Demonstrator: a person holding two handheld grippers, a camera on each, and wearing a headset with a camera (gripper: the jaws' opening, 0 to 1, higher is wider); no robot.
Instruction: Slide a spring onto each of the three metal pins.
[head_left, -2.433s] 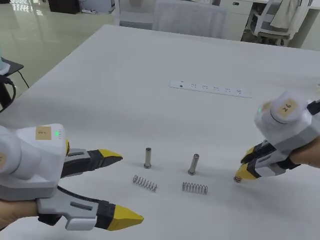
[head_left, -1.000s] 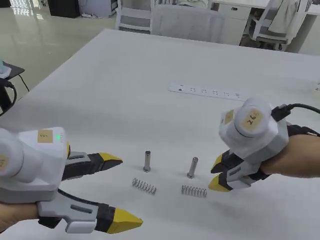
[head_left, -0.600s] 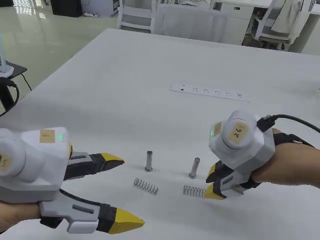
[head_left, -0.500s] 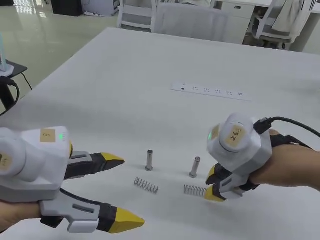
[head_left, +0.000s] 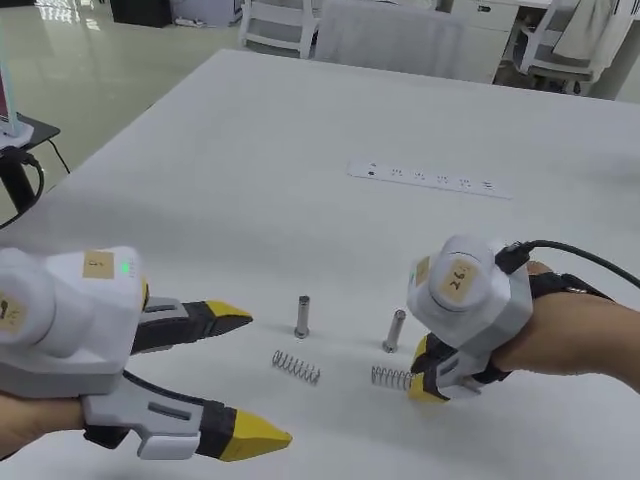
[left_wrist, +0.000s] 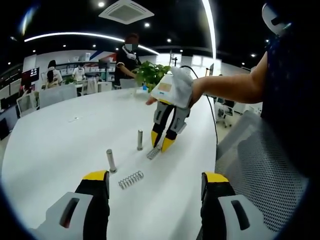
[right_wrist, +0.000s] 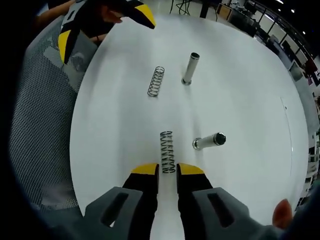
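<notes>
Two metal pins stand upright on the white table, the left pin (head_left: 303, 316) and the right pin (head_left: 395, 330). In front of each lies a spring, the left spring (head_left: 296, 366) and the right spring (head_left: 388, 377). My right gripper (head_left: 422, 380) reaches down to the table, its jaws narrowed onto the near end of the right spring (right_wrist: 167, 152), which still rests on the table. The right gripper (right_wrist: 167, 171) has the right pin (right_wrist: 210, 141) just beside it. My left gripper (head_left: 250, 378) hangs wide open and holds nothing at the lower left, short of the left spring (left_wrist: 131, 179).
A white power strip (head_left: 430, 180) lies across the middle of the table (head_left: 250, 180). A black cable (head_left: 580, 258) trails from the right gripper. Chairs (head_left: 400, 35) stand at the far edge. A mesh chair (left_wrist: 260, 160) is close on the near side.
The right gripper came in from the right of the pins, dropped to the right spring, and its jaws narrowed onto the spring's end. The left gripper has stayed put.
</notes>
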